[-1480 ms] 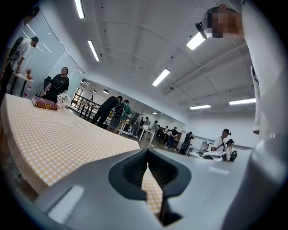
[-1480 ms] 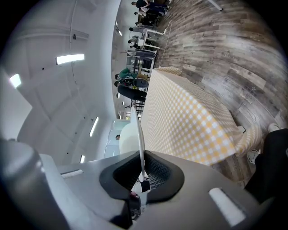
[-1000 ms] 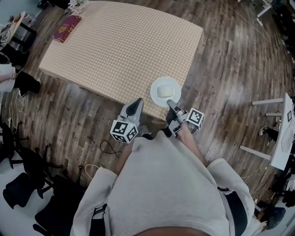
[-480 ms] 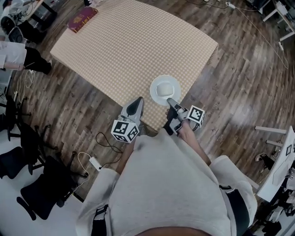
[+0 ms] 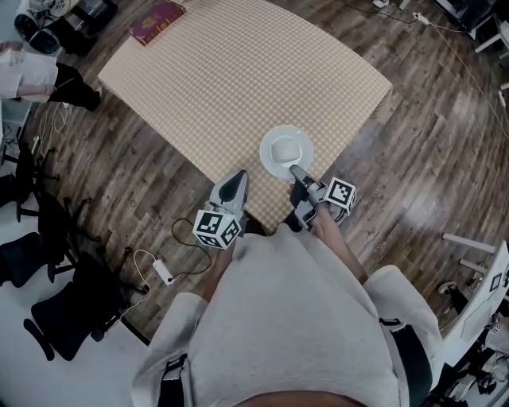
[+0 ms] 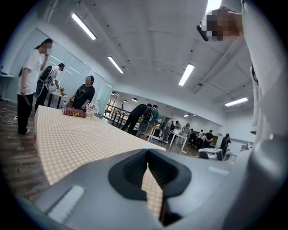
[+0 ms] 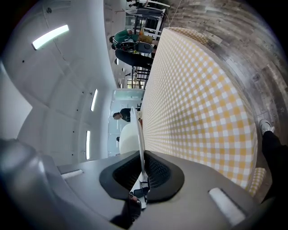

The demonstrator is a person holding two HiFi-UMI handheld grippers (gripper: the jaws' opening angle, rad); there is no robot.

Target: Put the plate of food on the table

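Plate [image 5: 299, 141] of food held by its near rim over the near corner of a checked worktop [image 5: 238, 71].

The worktop is covered with a yellow-and-white checked cloth and is set on a dark plank floor [image 5: 429, 127]. Black chairs [image 5: 48, 334] are seen at the left, and a red book [image 5: 157, 11] is laid at the far corner, its cover print too small to be read. The plate's rim is pinched between the jaws of the right hand-held gripper [image 5: 294, 170], and a white lump of food [image 5: 284, 149] is carried at its middle. Whether the plate rests on the cloth cannot be told. The left hand-held gripper [image 5: 240, 176] is held just beside, jaws together on nothing. Square black-and-white markers are borne on both cubes.
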